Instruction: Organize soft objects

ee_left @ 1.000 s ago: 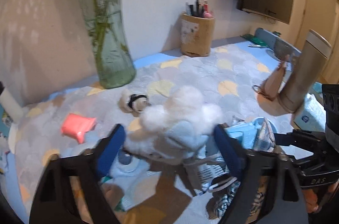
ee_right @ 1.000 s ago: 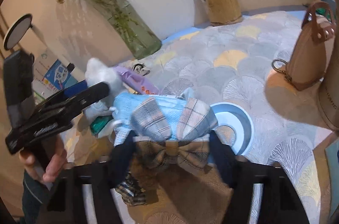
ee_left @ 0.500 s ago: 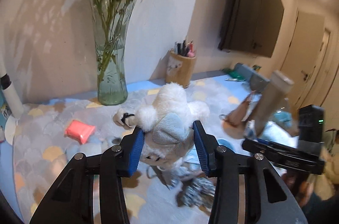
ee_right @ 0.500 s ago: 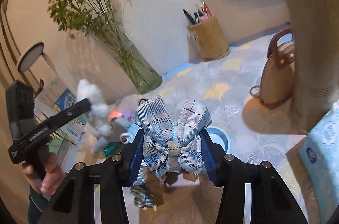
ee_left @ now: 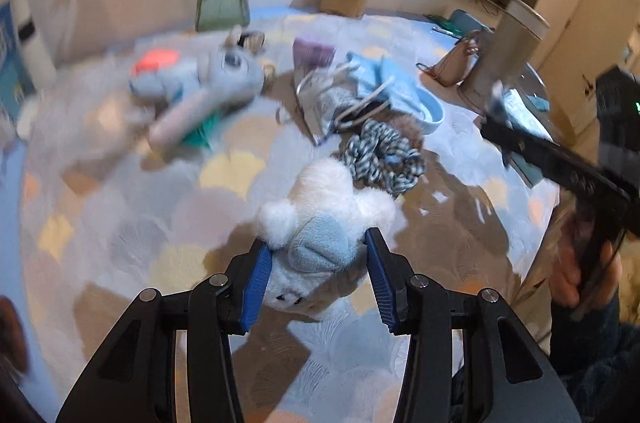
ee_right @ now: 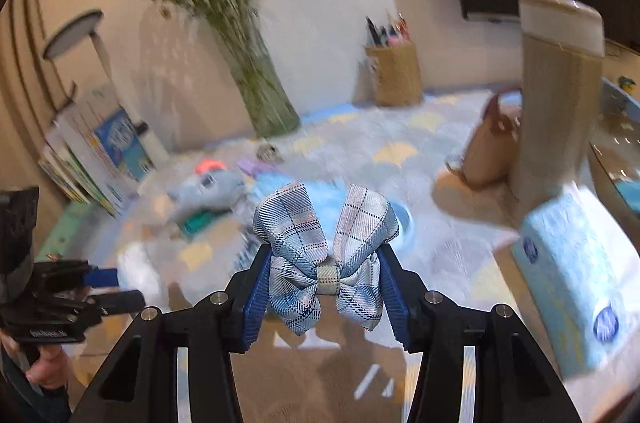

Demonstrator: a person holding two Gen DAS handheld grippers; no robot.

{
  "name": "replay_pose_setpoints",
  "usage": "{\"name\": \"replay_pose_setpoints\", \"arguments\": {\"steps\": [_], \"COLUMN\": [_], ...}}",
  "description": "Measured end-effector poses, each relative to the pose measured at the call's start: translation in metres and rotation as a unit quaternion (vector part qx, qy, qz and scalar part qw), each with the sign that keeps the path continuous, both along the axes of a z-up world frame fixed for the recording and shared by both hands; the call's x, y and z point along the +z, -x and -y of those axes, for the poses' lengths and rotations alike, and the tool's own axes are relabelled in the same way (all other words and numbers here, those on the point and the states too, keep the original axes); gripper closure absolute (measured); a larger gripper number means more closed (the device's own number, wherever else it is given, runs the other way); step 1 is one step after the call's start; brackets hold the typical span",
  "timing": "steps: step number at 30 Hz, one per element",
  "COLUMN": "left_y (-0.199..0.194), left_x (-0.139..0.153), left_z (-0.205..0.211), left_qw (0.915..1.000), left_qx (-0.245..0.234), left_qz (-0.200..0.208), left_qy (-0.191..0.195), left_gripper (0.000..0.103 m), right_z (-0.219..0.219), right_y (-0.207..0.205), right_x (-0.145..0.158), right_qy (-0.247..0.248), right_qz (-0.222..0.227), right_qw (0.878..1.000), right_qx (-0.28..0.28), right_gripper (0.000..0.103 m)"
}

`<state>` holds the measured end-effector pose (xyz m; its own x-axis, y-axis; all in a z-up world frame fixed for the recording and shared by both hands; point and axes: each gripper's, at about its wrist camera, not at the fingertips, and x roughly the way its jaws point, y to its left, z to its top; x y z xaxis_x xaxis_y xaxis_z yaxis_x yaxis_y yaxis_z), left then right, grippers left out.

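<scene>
A white plush toy (ee_left: 328,195) with a pale blue ear is clamped between the blue pads of my left gripper (ee_left: 316,247), above the patterned table mat (ee_left: 224,171). My right gripper (ee_right: 325,255) is shut on a blue plaid bow (ee_right: 296,227), held up off the mat. Back on the mat lie a grey-blue plush (ee_left: 224,79), a blue cloth (ee_left: 384,83) and a striped rope knot (ee_left: 384,155). The right gripper's side (ee_left: 560,159) shows in the left wrist view, in a person's hand.
A glass vase (ee_right: 264,95) with flowers and a pen holder (ee_right: 396,75) stand by the wall. A tall beige cylinder (ee_right: 560,95), a brown bag (ee_right: 488,151) and a tissue pack (ee_right: 576,287) stand at the right. Books (ee_right: 100,159) lean at the left. A blue bowl (ee_left: 434,111) lies mid-mat.
My left gripper closed on the white plush and carried it away from the pile toward the near side. My right gripper closed on the plaid bow and lifted it.
</scene>
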<state>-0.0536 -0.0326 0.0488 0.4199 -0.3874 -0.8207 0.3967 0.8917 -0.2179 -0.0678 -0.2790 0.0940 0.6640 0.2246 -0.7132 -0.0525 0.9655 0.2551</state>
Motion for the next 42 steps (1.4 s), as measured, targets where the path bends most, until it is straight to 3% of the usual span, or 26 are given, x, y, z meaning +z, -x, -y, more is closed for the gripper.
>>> {"name": "replay_pose_setpoints", "arguments": {"steps": [1,4,6,8,12,14,18,22,25,26,31,32,33,35,38,42], "left_y": [-0.001,-0.006,-0.011,-0.006,0.008,0.017,0.017,0.009,0.005,0.003,0.008,0.009,0.009,0.011,0.013,0.017], "left_x": [-0.005,-0.012,-0.019,-0.021,-0.023,-0.022,-0.026,-0.032,-0.034,-0.037,-0.036,-0.036,-0.036,-0.034,-0.027,-0.012], "left_z": [0.001,0.005,0.006,0.007,0.004,0.006,0.012,0.015,0.014,0.013,0.015,0.015,0.015,0.016,0.018,0.021], "left_qw": [1.0000,0.9999,0.9998,0.9999,0.9996,0.9984,0.9975,0.9986,0.9991,0.9993,0.9986,0.9985,0.9984,0.9980,0.9975,0.9963], "left_qx": [0.006,0.010,0.016,0.013,-0.020,-0.041,-0.041,-0.020,-0.002,0.005,0.015,0.015,0.016,0.022,0.023,0.023], "left_qz": [0.003,0.012,0.007,0.009,0.017,0.031,0.041,0.035,0.035,0.031,0.045,0.048,0.049,0.054,0.065,0.083], "left_qy": [0.000,-0.002,-0.004,-0.005,-0.009,-0.023,-0.039,-0.034,-0.022,-0.020,-0.024,-0.024,-0.025,-0.024,-0.015,-0.006], "left_gripper": [0.057,0.052,0.028,0.024,0.024,0.024,0.024,0.024,0.030,0.041,0.049,0.049,0.049,0.049,0.049,0.049], "right_z": [-0.001,-0.003,-0.004,-0.003,0.002,0.004,0.012,0.012,0.008,0.006,-0.012,-0.012,-0.018,-0.025,-0.031,-0.030], "right_y": [0.002,0.004,0.004,0.005,0.004,0.004,0.005,0.008,0.006,0.005,0.000,0.000,0.001,0.001,0.001,0.005], "right_x": [-0.010,-0.027,-0.036,-0.043,-0.052,-0.055,-0.060,-0.057,-0.058,-0.059,-0.062,-0.062,-0.063,-0.063,-0.061,-0.054], "right_qy": [0.001,0.010,0.017,0.013,0.008,0.003,-0.030,-0.044,-0.038,-0.031,0.029,0.029,0.059,0.104,0.117,0.100], "right_qz": [-0.033,-0.069,-0.081,-0.088,-0.097,-0.105,-0.119,-0.122,-0.123,-0.121,-0.116,-0.116,-0.110,-0.105,-0.094,-0.084], "right_qw": [0.999,0.998,0.997,0.996,0.995,0.994,0.992,0.991,0.992,0.992,0.993,0.993,0.992,0.989,0.989,0.991], "right_qx": [-0.002,-0.004,-0.005,-0.001,0.002,-0.002,0.000,-0.002,-0.003,-0.004,-0.011,-0.011,-0.013,-0.011,0.004,0.015], "right_gripper": [0.053,0.053,0.053,0.053,0.047,0.038,0.035,0.022,0.020,0.019,0.019,0.020,0.023,0.048,0.056,0.058]}}
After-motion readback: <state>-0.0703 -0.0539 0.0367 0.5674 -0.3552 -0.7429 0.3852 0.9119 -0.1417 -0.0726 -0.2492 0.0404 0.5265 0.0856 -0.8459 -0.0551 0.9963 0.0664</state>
